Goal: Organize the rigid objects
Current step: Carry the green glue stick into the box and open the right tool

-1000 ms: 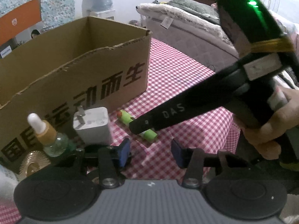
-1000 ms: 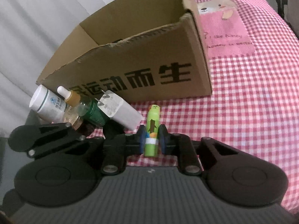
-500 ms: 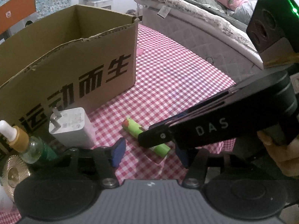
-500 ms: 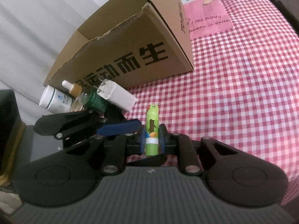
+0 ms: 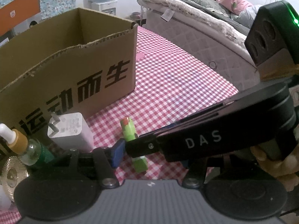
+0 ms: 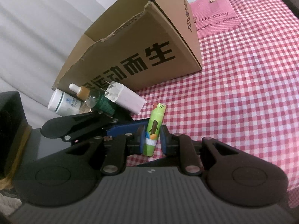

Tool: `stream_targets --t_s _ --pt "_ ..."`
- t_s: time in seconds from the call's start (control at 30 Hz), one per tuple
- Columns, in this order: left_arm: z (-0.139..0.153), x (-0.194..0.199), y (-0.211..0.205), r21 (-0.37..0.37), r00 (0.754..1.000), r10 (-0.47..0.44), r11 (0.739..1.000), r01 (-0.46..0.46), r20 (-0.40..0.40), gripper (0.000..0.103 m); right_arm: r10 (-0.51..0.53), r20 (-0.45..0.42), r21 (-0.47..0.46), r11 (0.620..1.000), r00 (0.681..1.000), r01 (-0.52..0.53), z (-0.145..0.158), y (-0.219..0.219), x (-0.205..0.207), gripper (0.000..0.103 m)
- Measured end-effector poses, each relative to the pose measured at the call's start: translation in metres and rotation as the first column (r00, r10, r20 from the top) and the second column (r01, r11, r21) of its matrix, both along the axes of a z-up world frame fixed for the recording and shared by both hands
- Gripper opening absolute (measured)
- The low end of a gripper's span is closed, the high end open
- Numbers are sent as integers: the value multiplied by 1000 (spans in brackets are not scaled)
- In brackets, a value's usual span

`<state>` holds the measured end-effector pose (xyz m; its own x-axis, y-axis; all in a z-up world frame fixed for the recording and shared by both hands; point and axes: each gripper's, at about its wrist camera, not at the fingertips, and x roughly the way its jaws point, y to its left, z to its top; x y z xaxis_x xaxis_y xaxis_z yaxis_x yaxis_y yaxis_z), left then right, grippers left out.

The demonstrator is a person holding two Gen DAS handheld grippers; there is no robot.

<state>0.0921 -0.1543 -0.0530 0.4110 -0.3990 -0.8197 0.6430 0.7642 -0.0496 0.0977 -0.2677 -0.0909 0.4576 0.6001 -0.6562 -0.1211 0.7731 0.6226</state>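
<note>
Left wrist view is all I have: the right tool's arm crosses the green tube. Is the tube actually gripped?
Observer: Yes. In the right wrist view the right tool has its blue pads on both sides of the green tube, low down by its white band.
Operator: What is the white thing at my left edge?
Observer: A white bottle with a blue-printed label, right beside the dropper bottle and in front of the cardboard box.
Operator: Any print on the tube where the arm covers it?
Observer: A brown tree-trunk picture, with an orange patch just above the white band.
</note>
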Motion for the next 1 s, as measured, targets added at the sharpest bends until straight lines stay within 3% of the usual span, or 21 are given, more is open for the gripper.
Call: stream_targets --t_s 0.17,0.57,0.8,1.0 --pt "14 -8 -1 -10 999 -4 1000 5 43 59 -15 35 8 1000 999 15 14 -7 -12 16" --pt "77 -40 18 -87 981 31 996 -15 192 59 1 199 -23 1000 980 4 88 1 -43 16" --pt "121 -34 51 -101 957 110 991 -86 267 59 89 296 -31 996 951 -84 138 34 -25 16" --pt "142 6 85 -98 949 198 979 -179 244 59 190 304 -18 981 933 -194 165 68 24 15"
